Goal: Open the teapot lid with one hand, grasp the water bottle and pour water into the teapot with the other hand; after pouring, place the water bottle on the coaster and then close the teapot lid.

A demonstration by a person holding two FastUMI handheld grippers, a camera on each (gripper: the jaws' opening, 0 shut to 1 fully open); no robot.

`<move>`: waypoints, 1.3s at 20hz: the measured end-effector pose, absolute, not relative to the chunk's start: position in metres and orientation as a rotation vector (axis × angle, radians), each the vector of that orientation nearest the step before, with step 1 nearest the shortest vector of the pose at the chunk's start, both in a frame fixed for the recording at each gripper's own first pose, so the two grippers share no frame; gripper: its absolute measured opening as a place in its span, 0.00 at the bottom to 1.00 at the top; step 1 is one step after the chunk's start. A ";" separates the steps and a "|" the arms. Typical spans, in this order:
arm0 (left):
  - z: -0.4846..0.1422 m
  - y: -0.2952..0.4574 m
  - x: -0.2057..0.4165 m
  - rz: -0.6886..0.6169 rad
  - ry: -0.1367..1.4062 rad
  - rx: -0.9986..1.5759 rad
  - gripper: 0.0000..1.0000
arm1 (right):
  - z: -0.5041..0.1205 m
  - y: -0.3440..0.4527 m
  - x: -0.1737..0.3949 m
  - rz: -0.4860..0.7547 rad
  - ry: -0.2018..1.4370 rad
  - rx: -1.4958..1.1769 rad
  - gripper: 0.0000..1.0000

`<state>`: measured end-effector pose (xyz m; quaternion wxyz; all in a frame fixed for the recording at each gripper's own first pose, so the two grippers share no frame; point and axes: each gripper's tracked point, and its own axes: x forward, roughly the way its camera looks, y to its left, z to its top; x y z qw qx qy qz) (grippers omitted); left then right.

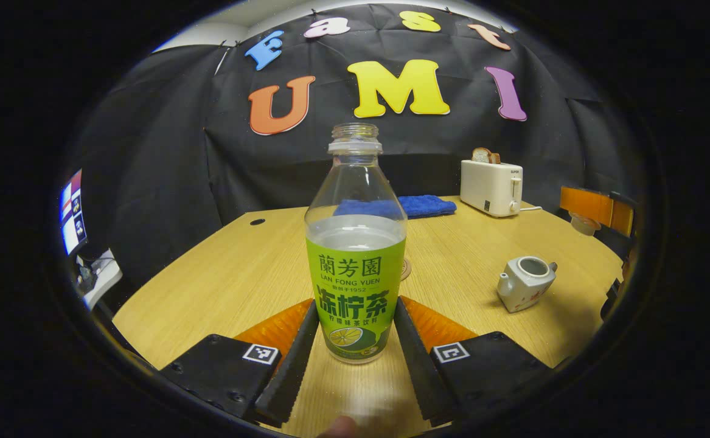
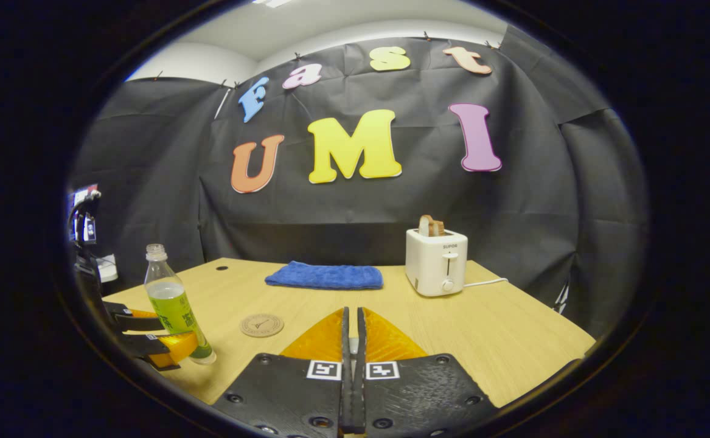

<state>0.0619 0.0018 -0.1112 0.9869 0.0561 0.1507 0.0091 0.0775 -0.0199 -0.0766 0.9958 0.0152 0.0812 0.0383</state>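
Clear glossy plastic bottle (image 1: pixel 355 243); matt wood-grain table (image 1: pixel 239 274); soft blue cloth (image 2: pixel 324 275); glossy ceramic teapot (image 1: pixel 525 283); smooth plastic toaster (image 2: pixel 436 261).

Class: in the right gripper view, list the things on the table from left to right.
Clear plastic water bottle with green label → round cork coaster → folded blue towel → white toaster holding bread.

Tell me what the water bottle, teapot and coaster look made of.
Water bottle: clear glossy plastic, liquid visible inside, printed wrap. Teapot: likely glazed ceramic, white with soft sheen. Coaster: probably cork or wood, matte tan disc.
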 end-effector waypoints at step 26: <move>-0.070 -0.003 0.070 0.042 0.341 1.388 0.74 | -0.079 -0.097 0.057 0.076 0.184 -0.009 0.00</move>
